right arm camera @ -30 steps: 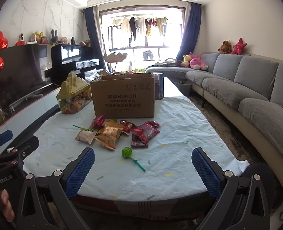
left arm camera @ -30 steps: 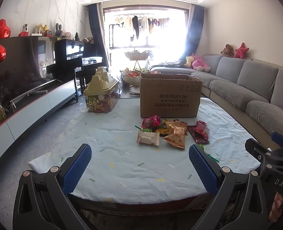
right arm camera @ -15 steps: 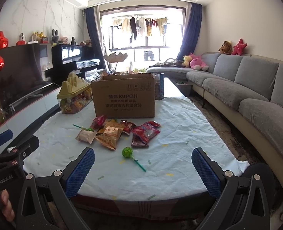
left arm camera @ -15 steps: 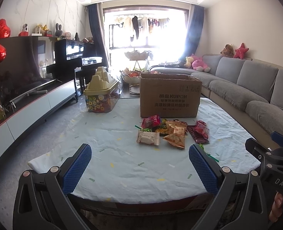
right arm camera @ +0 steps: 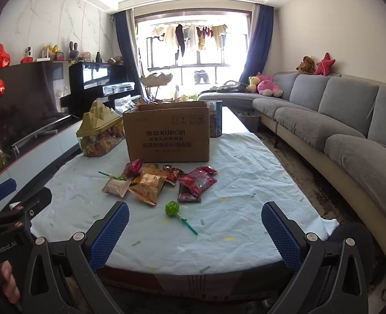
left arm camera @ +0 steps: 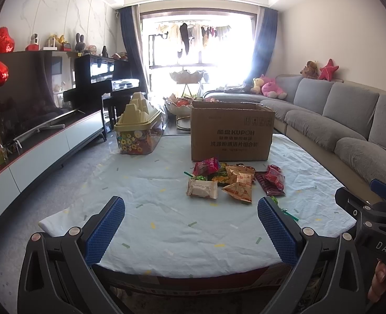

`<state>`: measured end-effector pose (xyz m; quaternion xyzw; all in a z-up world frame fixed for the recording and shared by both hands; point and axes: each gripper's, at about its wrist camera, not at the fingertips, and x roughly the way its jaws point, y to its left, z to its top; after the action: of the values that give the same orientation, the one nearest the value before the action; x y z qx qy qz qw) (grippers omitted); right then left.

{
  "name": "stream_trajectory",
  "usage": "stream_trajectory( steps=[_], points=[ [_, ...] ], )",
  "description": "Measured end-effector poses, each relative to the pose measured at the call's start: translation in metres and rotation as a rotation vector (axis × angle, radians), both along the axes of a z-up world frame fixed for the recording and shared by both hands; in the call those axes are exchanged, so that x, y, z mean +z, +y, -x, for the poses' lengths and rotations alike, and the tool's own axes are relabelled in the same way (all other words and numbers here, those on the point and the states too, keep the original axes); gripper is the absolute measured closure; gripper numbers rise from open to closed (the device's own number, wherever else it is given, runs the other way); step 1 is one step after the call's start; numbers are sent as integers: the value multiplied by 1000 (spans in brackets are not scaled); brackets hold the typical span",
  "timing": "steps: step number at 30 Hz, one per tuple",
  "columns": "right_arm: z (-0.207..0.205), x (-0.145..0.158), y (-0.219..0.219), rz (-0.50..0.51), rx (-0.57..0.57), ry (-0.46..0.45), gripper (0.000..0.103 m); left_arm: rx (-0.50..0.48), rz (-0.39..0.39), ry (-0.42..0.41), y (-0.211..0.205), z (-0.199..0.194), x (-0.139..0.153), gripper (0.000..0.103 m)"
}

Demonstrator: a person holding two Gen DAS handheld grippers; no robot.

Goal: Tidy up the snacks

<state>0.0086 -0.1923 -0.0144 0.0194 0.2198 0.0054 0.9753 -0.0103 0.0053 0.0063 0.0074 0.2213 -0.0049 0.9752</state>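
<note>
A pile of snack packets (left arm camera: 232, 180) lies on the table in front of an open cardboard box (left arm camera: 232, 133); both show in the right wrist view too, the packets (right arm camera: 153, 183) and the box (right arm camera: 166, 133). A green lollipop (right arm camera: 172, 208) lies nearest the right gripper. A beige packet (left arm camera: 202, 189) and orange packets (left arm camera: 238, 183) sit at the pile's front, red packets (right arm camera: 197, 183) at its right. My left gripper (left arm camera: 191, 206) and right gripper (right arm camera: 195, 210) are both open and empty, held at the table's near edge, short of the pile.
A clear snack container with a yellow mountain-shaped lid (left arm camera: 138, 128) stands on the table left of the box. The table carries a pale blue cloth (left arm camera: 166, 222). A grey sofa (left arm camera: 350, 125) runs along the right; a TV cabinet (left arm camera: 36, 146) along the left.
The right gripper has drifted slightly forward and to the left; the left gripper has hardly moved. Both stay open and nothing on the table has moved.
</note>
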Motion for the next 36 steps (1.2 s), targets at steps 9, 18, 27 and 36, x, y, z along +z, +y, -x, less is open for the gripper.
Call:
stream_trajectory(
  steps=[9, 18, 27, 36],
  points=[
    [0, 0, -1, 1, 1, -1, 1, 0, 1, 0, 0, 0, 0, 0],
    [0, 0, -1, 2, -1, -2, 1, 0, 1, 1, 0, 0, 0, 0],
    [-1, -4, 1, 1, 2, 6, 1, 1, 0, 9, -1, 1, -4, 0],
    [-7, -13, 7, 6, 17, 31, 1, 12, 16, 68, 3, -11, -17, 0]
  ],
)
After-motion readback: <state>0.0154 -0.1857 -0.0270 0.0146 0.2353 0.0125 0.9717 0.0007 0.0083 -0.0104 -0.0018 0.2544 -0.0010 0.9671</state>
